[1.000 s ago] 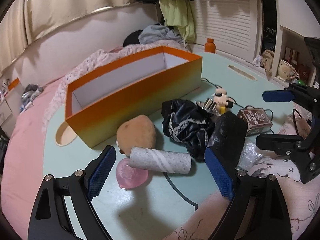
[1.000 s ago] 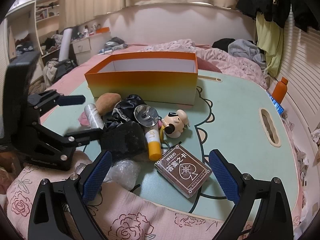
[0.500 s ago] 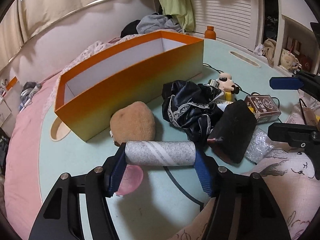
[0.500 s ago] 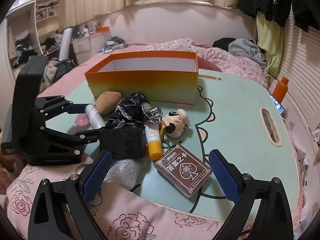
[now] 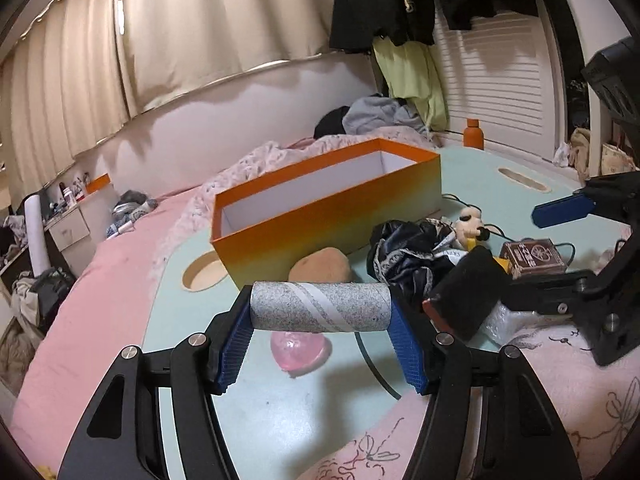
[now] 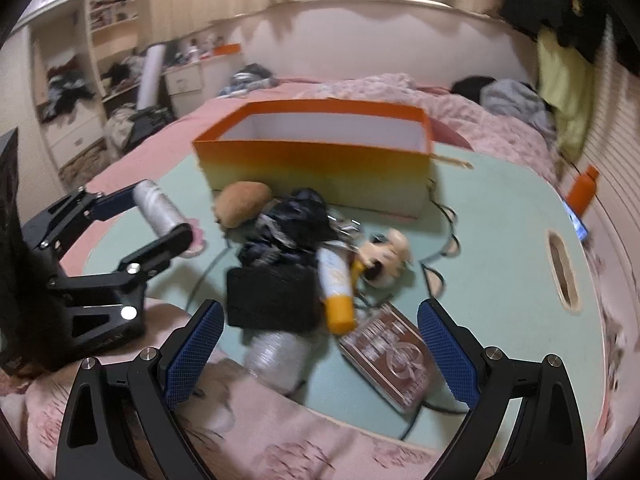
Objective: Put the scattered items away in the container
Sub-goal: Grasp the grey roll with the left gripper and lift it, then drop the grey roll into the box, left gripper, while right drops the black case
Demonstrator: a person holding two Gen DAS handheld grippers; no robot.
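My left gripper (image 5: 320, 316) is shut on a grey speckled roll (image 5: 320, 307) and holds it above the mint table (image 5: 280, 408); the roll also shows in the right wrist view (image 6: 160, 204). The orange box (image 5: 332, 216) stands open behind it. A brown plush (image 5: 320, 266), black cloth (image 5: 408, 256), black pouch (image 5: 468, 292), pink ball (image 5: 298, 354), card box (image 6: 386, 356), yellow tube (image 6: 338, 280) and dog toy (image 6: 386, 252) lie scattered. My right gripper (image 6: 320, 354) is open and empty above the card box and pouch.
An orange bottle (image 5: 473, 133) stands at the table's far edge. A clear plastic bag (image 6: 276, 356) lies at the near edge. A pink floral blanket (image 6: 280, 440) lies in front. A cable (image 6: 444, 216) runs beside the box.
My left gripper has closed on the grey roll and lifted it off the table. My right gripper has moved forward over the pile; its view is blurred.
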